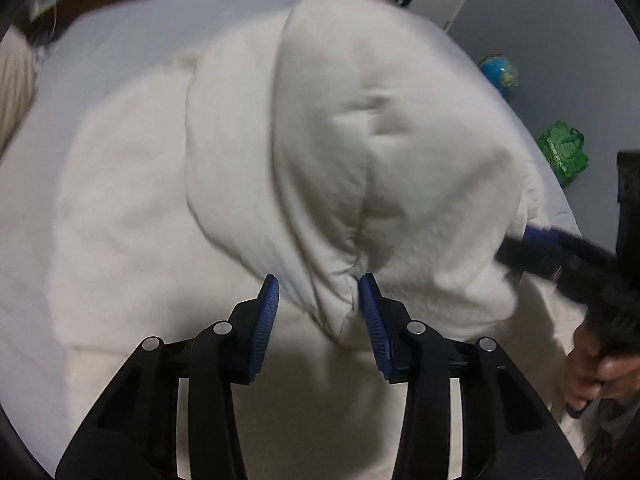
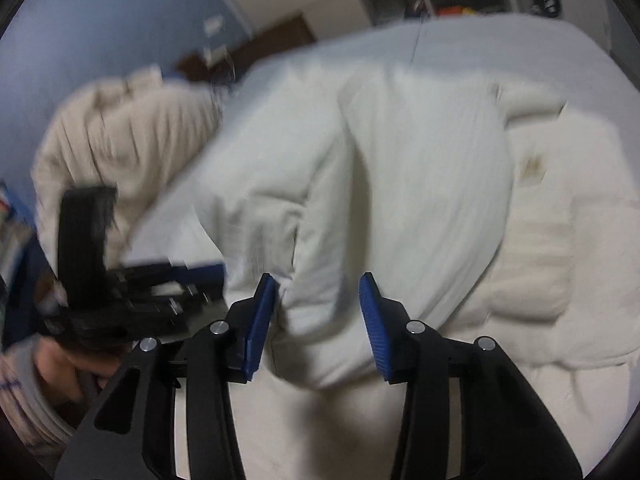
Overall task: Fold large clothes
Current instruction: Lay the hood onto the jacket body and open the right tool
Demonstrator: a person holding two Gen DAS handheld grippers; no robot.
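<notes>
Simply white garment between both parted hand-held grippers, on bed.

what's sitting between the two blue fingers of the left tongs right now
A bunched fold of the white garment hangs between the left tongs, whose jaws stand apart around it. The left wrist view shows this.

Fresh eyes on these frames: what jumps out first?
A big white garment bunched up over the bed, filling both views. Each tool's blue pads straddle a fold of it: left tool, right tool. Off the bed's right edge sit a globe and a green bag.
</notes>
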